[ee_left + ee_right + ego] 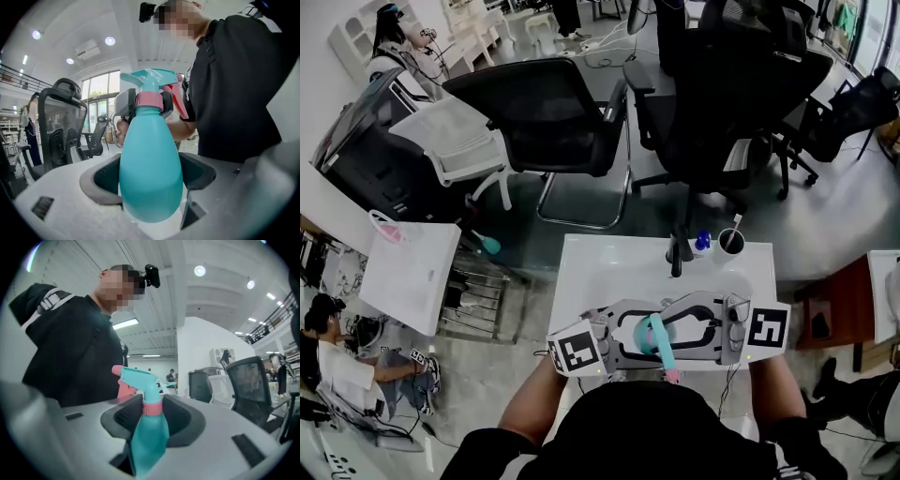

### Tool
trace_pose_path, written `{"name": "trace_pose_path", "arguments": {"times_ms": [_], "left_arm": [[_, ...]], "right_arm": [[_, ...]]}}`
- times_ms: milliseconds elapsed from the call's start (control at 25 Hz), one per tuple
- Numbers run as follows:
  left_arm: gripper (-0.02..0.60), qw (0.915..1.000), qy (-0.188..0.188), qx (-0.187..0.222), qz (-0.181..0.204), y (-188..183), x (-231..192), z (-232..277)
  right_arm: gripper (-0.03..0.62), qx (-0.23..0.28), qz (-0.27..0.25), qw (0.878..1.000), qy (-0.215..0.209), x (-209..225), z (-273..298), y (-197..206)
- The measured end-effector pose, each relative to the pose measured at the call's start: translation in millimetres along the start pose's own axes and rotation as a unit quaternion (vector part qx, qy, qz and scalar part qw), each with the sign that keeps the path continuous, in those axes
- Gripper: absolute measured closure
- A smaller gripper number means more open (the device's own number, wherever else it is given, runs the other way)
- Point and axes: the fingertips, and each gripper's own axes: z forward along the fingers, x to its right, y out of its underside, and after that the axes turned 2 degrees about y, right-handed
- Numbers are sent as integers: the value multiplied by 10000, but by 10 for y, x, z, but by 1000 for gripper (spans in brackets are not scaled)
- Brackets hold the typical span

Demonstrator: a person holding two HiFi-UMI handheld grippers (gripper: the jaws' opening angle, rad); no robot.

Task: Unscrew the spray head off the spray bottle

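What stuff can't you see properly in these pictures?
Left gripper view: the thread under the pink screw collar is covered by the collar and the right gripper, so how loose it is can't be told.
All views: the teal plastic spray bottle has an opaque wall, hiding what's inside.
Head view: the dark round cup and small blue-topped thing on the white table are too small to identify.
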Motion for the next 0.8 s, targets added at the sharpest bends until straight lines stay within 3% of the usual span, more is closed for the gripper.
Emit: {"name": "trace_pose_path", "arguments": {"times_ms": [80,200,320,560,800], "left_arm": [[198,9995,-271,167,-91,-11,-115,-35],[198,9967,-747,251,-184,-10,-296,-98],[198,9929,-1138,206,-269,-2,-419,-148],[198,9847,-1661,11,-526,138,-585,-184],[196,9809,-1791,-207,-729,261,-598,-135]], "right_arm": [[443,92,-13,9992,392,126,-6,20],[355,176,-99,9939,1082,347,2,49],[356,419,-193,9868,1552,452,-18,-16],[373,255,-837,9750,2043,456,-19,9],[390,-24,-1615,9590,2327,445,40,17]]}}
